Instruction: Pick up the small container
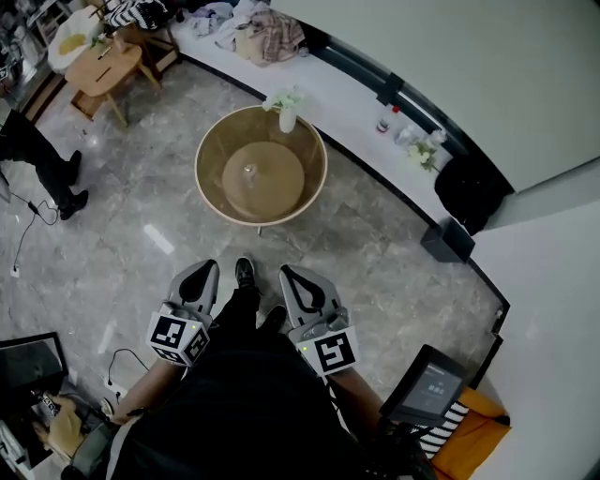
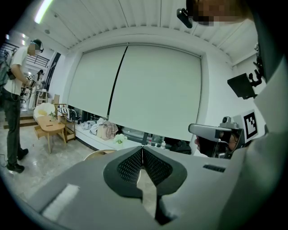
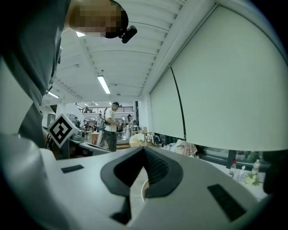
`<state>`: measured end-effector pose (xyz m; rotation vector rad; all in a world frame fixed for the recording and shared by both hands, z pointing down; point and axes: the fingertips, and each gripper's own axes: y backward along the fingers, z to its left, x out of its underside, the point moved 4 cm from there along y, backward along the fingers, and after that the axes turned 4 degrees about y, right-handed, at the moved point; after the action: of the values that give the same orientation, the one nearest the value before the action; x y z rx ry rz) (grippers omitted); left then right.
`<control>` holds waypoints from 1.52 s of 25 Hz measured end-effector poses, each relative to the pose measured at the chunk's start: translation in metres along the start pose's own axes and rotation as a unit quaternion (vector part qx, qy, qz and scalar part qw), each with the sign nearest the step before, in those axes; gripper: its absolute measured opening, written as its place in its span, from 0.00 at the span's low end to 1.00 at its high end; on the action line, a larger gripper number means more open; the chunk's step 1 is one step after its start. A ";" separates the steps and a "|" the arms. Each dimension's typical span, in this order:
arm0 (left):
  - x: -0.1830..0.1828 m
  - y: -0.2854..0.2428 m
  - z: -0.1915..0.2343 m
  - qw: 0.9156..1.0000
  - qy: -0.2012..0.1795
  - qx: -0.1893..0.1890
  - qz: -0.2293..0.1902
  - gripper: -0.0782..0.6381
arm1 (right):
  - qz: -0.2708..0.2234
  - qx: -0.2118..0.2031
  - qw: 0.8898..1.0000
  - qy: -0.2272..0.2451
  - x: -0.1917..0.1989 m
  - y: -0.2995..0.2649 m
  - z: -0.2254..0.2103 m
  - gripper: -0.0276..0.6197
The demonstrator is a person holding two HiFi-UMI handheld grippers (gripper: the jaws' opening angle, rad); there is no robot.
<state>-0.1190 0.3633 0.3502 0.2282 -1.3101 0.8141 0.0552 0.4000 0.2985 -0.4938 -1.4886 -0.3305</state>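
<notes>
A small clear container (image 1: pixel 248 171) stands in the middle of a round wooden table (image 1: pixel 212 192) with a raised rim, ahead of me on the marble floor. A white vase with flowers (image 1: pixel 286 112) stands at the table's far edge. Both grippers are held low in front of my body, well short of the table. My left gripper (image 1: pixel 204 270) is shut with nothing in it, and the left gripper view shows its pads (image 2: pixel 135 165) pressed together. My right gripper (image 1: pixel 290 275) is likewise shut and empty, its pads (image 3: pixel 153 167) touching in the right gripper view.
A white ledge (image 1: pixel 337 89) runs along the wall with clothes (image 1: pixel 255 28) and small bottles (image 1: pixel 384 120) on it. A black bin (image 1: pixel 448 242) stands at its right end. A small wooden side table (image 1: pixel 103 67) and a person's legs (image 1: pixel 42 159) are at the left. A screen (image 1: pixel 429 384) stands beside me on the right.
</notes>
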 end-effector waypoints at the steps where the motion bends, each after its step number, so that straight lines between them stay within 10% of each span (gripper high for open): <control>1: -0.002 -0.006 0.004 1.000 0.002 0.001 0.000 0.11 | 0.003 0.005 1.000 -0.006 0.002 -0.006 -0.005 0.05; 18: -0.072 -0.116 0.091 0.999 0.018 0.024 -0.021 0.11 | 0.034 0.090 0.995 -0.007 -0.008 -0.128 -0.101 0.05; 38: -0.078 -0.186 0.158 1.000 0.015 0.021 0.008 0.11 | 0.093 0.094 0.991 0.005 0.028 -0.214 -0.150 0.05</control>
<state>-0.1223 0.1088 0.3763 0.2390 -1.2696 0.8551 0.0793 0.1428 0.3479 -0.4751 -1.4352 -0.0460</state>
